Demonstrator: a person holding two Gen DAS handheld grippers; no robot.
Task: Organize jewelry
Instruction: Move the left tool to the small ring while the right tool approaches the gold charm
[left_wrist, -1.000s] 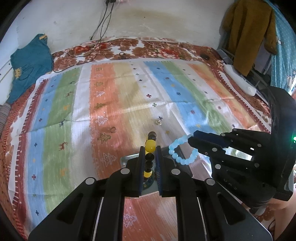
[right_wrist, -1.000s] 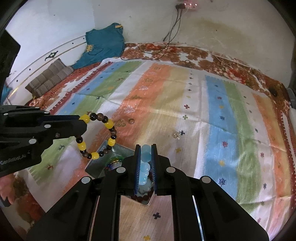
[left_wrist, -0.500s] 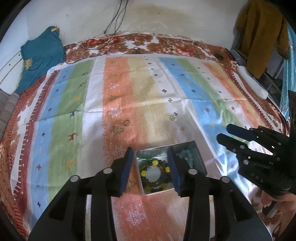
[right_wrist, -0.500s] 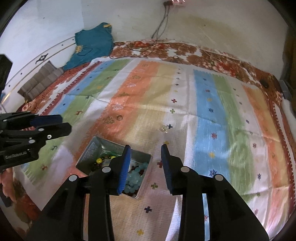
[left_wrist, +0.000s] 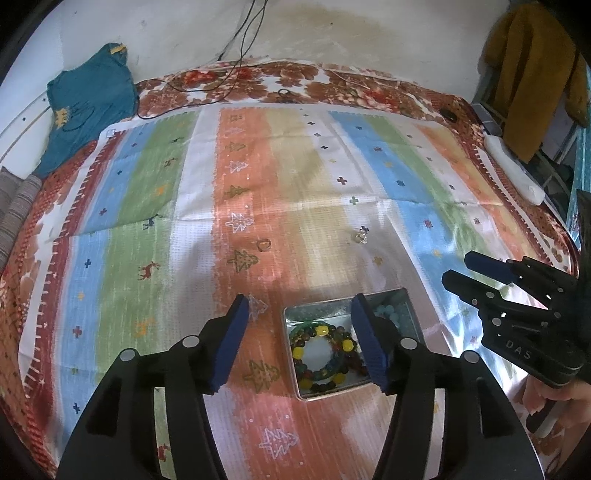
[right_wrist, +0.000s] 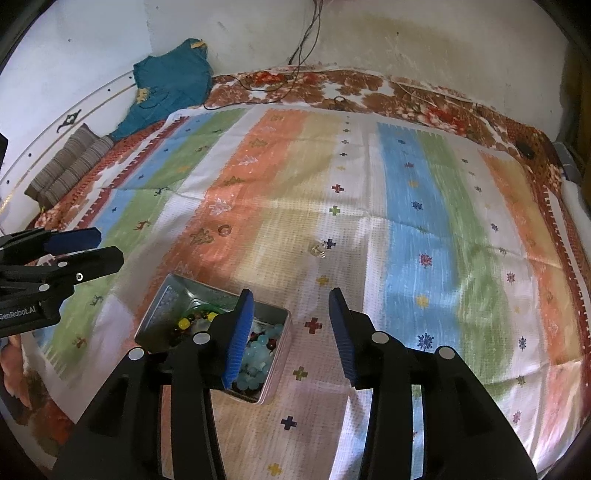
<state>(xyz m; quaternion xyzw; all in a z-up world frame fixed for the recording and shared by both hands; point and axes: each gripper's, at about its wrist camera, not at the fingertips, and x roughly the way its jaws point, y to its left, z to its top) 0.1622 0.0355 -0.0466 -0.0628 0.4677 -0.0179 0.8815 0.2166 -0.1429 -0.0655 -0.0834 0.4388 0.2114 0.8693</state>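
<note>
A small metal tin (left_wrist: 317, 309) lies on the striped cloth. In it rest a yellow-and-dark bead bracelet (left_wrist: 347, 345) and a pale blue bead bracelet (left_wrist: 391, 314). My left gripper (left_wrist: 300, 301) hovers over the tin's left side, its jaws opening with nothing between the pads. My right gripper (right_wrist: 291, 295) is above the tin's right edge (right_wrist: 173, 295), jaws also opening and empty. The blue bracelet (right_wrist: 255, 358) and the yellow-bead bracelet (right_wrist: 183, 324) show beneath it. Each gripper shows in the other's view, the right (left_wrist: 456, 266) and the left (right_wrist: 109, 245). A small ring (left_wrist: 264, 244) and a clear trinket (left_wrist: 361, 236) lie farther out on the cloth.
A teal garment (left_wrist: 88, 107) and a striped cushion (right_wrist: 66, 166) lie at the far left. Cables (left_wrist: 240, 55) hang down the back wall. A mustard garment (left_wrist: 532, 74) hangs at the right, above a white object (left_wrist: 517, 173) at the bed's edge.
Both grippers have opened and let go. The yellow-and-dark bracelet and the blue bracelet, held above the tin a second ago, now lie inside it.
</note>
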